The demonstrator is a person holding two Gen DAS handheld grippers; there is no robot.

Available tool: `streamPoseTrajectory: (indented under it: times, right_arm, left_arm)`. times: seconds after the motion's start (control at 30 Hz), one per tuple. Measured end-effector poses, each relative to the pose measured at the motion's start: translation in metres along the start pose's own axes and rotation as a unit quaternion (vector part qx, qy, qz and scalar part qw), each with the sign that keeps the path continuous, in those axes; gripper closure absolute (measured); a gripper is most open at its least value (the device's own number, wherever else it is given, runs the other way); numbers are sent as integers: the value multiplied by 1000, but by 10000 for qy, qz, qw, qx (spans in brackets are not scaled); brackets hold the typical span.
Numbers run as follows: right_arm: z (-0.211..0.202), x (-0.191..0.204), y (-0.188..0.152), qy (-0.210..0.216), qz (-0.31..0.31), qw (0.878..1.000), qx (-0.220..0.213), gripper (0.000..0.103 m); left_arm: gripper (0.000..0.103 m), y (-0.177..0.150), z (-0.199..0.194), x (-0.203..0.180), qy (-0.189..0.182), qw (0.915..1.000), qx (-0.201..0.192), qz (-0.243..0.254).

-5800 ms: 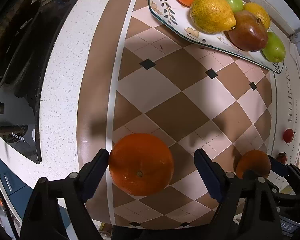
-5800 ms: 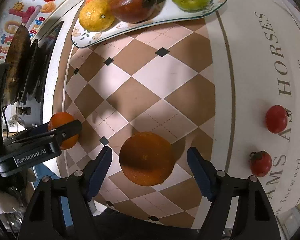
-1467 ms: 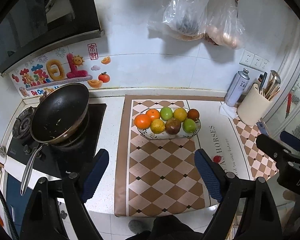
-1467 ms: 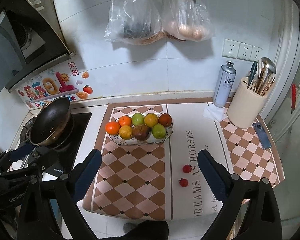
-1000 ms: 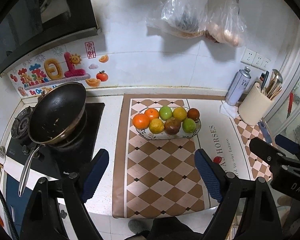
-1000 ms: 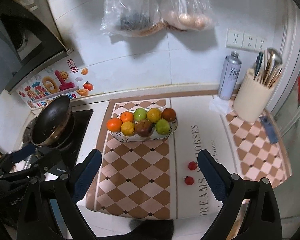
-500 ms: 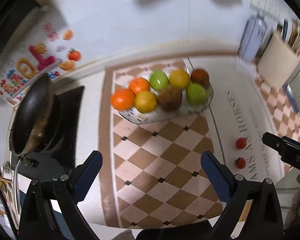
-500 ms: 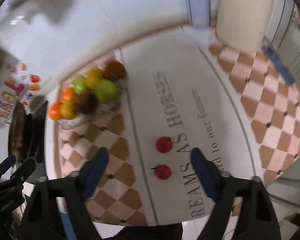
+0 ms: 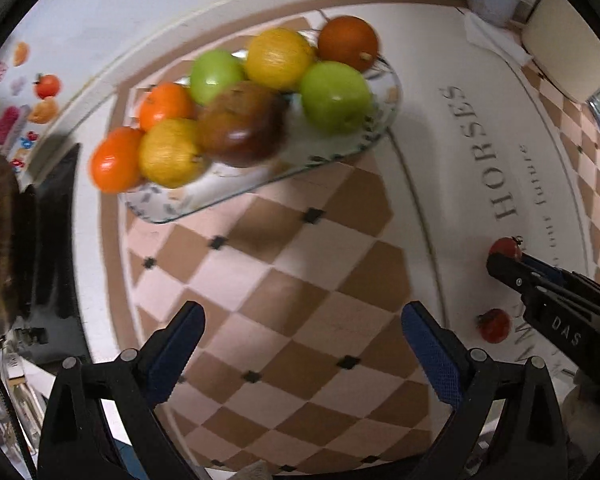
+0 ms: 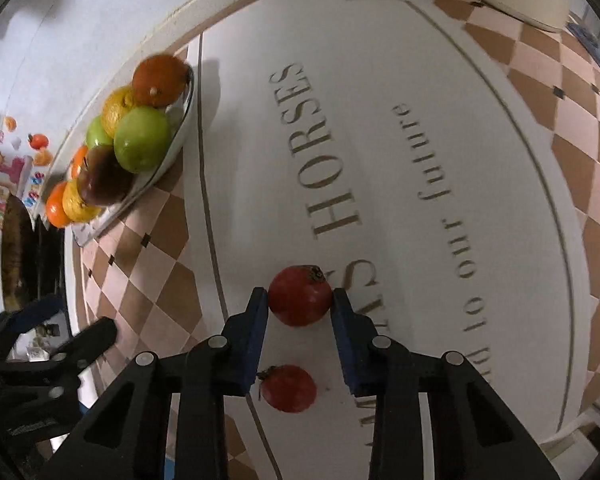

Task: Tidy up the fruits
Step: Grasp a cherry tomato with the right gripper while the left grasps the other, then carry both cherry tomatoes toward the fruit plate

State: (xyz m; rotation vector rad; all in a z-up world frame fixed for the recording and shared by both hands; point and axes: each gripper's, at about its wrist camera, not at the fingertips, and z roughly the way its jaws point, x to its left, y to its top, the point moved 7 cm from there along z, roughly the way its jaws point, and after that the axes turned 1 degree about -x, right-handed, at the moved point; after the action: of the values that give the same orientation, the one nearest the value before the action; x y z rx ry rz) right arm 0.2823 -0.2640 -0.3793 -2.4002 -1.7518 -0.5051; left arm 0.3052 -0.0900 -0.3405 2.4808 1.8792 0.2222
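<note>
Jaws of the right gripper stand narrowed around the upper tomato, low in the right wrist frame, pads touching or nearly touching its sides; whether they grip it yet I cannot tell. Just below lies a second tomato, loose on the mat. The left gripper hangs wide open and empty. Judging by this, the pick is under way; next comes a firm close, then a lift toward the plate, upper left, already crowded with oranges, lemons and apples.

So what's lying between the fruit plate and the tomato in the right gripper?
Nothing. In the right wrist view, only bare mat with its printed lettering separates the plate from the tomato the right gripper has closed on.
</note>
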Motion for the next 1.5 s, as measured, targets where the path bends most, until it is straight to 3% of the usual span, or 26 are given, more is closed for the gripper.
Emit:
streamPoseTrajectory:
  times: [0.17,0.3,0.5,0.67,0.77,0.9,1.17,1.33,1.5]
  right_arm:
    - [-32,-32,1,-211,228,9992,-251,68]
    - [-45,-61,-1,-417,409,9978,-313,68]
    - [-47,-86,-3,-513,641,9962,-304,68]
    - [-47,-89,-6,-497,733,9956,-319,68]
    - [-45,-88,-6,-506,719,9957,-293,68]
    - [-48,-88,-4,-526,625,9962,-313,68]
    - [-58,-54,17,-377,244,9979,-477,68]
    - [-58,-6,34,-23,-162,9985,-517,68]
    - [-39,71,55,471,-772,9951,-406,68]
  left_arm:
    - [2,1,2,-46,-654,9972,173,306]
    - [6,-7,13,-93,-1163,9893,533,704]
    - [31,-16,20,-141,-1326,9806,574,1324]
    - [69,-24,28,-162,-1300,9771,618,1567]
    - [77,-24,27,-168,-1265,9771,492,1640]
    - [79,-21,24,-171,-1280,9778,413,1606]
    - [79,-7,-7,-130,-1314,9842,18,1182]
    - [79,7,-34,-62,-1386,9893,-281,355]
    - [79,15,-47,22,-1442,9865,-523,-581]
